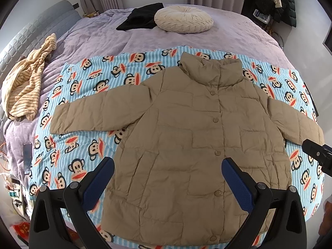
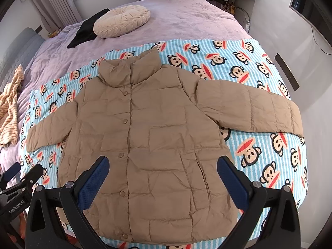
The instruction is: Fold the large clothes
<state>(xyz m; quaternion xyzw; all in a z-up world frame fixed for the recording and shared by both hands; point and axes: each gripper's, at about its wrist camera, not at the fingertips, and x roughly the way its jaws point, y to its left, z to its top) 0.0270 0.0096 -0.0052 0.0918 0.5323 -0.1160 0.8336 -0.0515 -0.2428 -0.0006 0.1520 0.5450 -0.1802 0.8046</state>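
L gripper & R gripper fingers spread over tan jacket; "GenRobot.AI" label legible.

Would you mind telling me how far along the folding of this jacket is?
Done: the tan puffer jacket lies flat, buttoned, both sleeves spread, on the monkey-print blanket. In hand: nothing; the left gripper and right gripper hover over its lower half, jaws open and empty. Left: every fold, sleeves and body alike.

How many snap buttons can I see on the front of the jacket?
6, in a line down the jacket front: below the collar, then, at the hem; the sixth on the collar.
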